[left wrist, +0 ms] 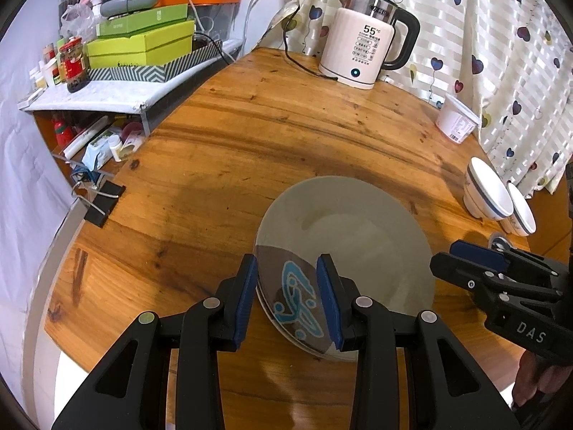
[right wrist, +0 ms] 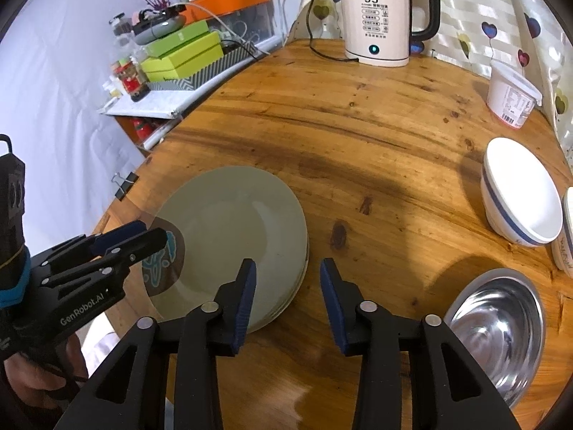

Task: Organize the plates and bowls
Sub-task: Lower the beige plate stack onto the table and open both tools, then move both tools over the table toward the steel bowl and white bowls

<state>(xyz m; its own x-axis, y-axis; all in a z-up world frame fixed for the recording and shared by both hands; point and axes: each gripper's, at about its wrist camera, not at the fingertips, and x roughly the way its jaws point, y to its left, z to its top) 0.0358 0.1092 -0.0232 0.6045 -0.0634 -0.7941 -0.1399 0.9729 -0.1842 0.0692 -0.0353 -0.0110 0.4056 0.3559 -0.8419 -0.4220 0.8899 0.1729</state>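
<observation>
Two hand-held black grippers with blue finger pads are seen over a round wooden table (right wrist: 358, 136). A stack of pale grey-green round ceramic plates (right wrist: 232, 236) lies flat near the table's front edge, with a brown disc printed with a blue pattern (left wrist: 297, 297) resting on the stack's near-left rim. The left gripper (left wrist: 286, 297) is held with its pads apart on either side of that disc and the plate rim; whether the pads press on anything cannot be told, and the jaws appear released. The right gripper (right wrist: 288, 297) is positioned just right of the plate stack, its jaws parted above bare wood with nothing between them.

Two white ceramic bowls with a blue band (right wrist: 519, 200) are placed side by side, touching, at the table's right edge. A shiny stainless-steel bowl (right wrist: 497, 333) sits in front of them, near the right gripper. A white plastic tub with a printed label (right wrist: 512, 96) stands further back beside a heart-patterned curtain (left wrist: 501, 36). A cream electric kettle with a black handle (right wrist: 376, 25) stands at the table's far edge. Green boxes (left wrist: 143, 43) are stacked on a cluttered shelf to the left.
</observation>
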